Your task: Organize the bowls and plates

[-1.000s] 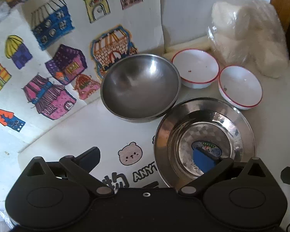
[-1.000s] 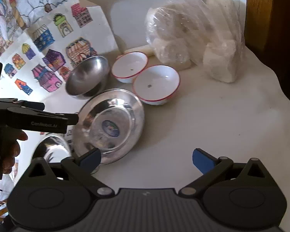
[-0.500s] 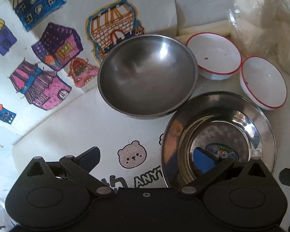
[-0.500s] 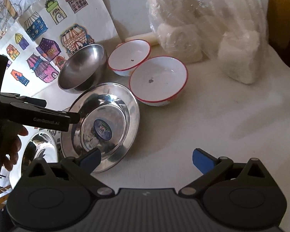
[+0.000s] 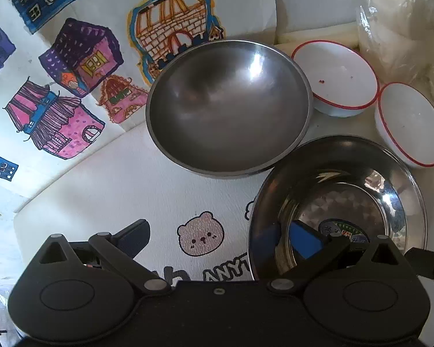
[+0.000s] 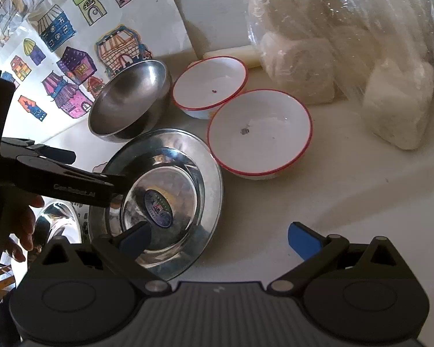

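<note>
A steel bowl (image 5: pixel 228 107) (image 6: pixel 130 101) stands by the picture sheet. In front of it lies a steel plate (image 5: pixel 390 190) (image 6: pixel 188 156) with a round sticker. Two white bowls with red rims stand to the right: the far one (image 5: pixel 332 75) (image 6: pixel 211 84) and the near one (image 5: pixel 410 121) (image 6: pixel 260 133). My left gripper (image 5: pixel 220 237) is open, its right finger over the plate's near rim, its left finger over the cloth. It also shows in the right wrist view (image 6: pixel 58 179). My right gripper (image 6: pixel 217 237) is open and empty, its left finger over the plate.
A clear plastic bag of white blocks (image 6: pixel 347 43) (image 5: pixel 405 23) lies at the back right. A sheet of coloured house drawings (image 5: pixel 81 57) leans at the left. Another steel dish (image 6: pixel 58 222) shows at the lower left. The cloth carries a bear print (image 5: pixel 201 237).
Both grippers have moved forward and down toward the dishes. The steel bowl and plate fill more of the left wrist view; the near white bowl has come closer in the right wrist view.
</note>
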`<state>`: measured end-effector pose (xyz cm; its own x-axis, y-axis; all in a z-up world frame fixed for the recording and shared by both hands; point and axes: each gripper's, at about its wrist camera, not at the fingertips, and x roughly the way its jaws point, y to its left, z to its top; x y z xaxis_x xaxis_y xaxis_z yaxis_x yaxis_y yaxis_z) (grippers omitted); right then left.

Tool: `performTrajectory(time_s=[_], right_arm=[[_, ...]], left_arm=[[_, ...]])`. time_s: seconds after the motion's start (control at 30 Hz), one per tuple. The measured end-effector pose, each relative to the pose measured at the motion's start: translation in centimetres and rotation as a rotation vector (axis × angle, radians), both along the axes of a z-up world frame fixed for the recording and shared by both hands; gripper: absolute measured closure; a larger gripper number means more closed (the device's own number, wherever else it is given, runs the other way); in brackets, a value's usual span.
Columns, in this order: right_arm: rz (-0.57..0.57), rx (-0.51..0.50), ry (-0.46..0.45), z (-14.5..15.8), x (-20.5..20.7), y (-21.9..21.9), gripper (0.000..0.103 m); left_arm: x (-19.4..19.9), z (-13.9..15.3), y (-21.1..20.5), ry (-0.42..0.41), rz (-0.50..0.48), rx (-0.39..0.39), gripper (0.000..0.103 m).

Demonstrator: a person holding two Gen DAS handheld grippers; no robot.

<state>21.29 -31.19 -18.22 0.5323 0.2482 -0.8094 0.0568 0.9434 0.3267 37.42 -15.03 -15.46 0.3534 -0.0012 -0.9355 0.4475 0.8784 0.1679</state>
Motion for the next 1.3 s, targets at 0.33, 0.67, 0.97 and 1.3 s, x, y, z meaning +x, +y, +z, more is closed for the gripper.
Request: performTrajectory(time_s=[0.33, 0.67, 0.97, 1.3], right_arm=[[0.020, 0.003, 0.021, -0.4, 0.3, 0.6, 0.010], [0.025, -0.024, 0.014, -0.1, 0.3, 1.2, 0.043], [0.024, -0.007, 0.024, -0.2, 0.1, 1.8, 0.066], [-0.011, 0.028, 0.048, -0.1, -0.6, 1.6, 0.076]], left_arm=[[-0.5, -0.4, -0.7, -0.009, -0.024, 0.024, 0.001], [-1.5, -0.3, -1.3, 0.000, -0.050, 0.005, 0.017], [-1.7, 0.1, -1.0, 0.062, -0.015, -0.103, 0.051], [-2.6, 0.1, -1.1, 0.094, -0.023, -0.153, 0.071]])
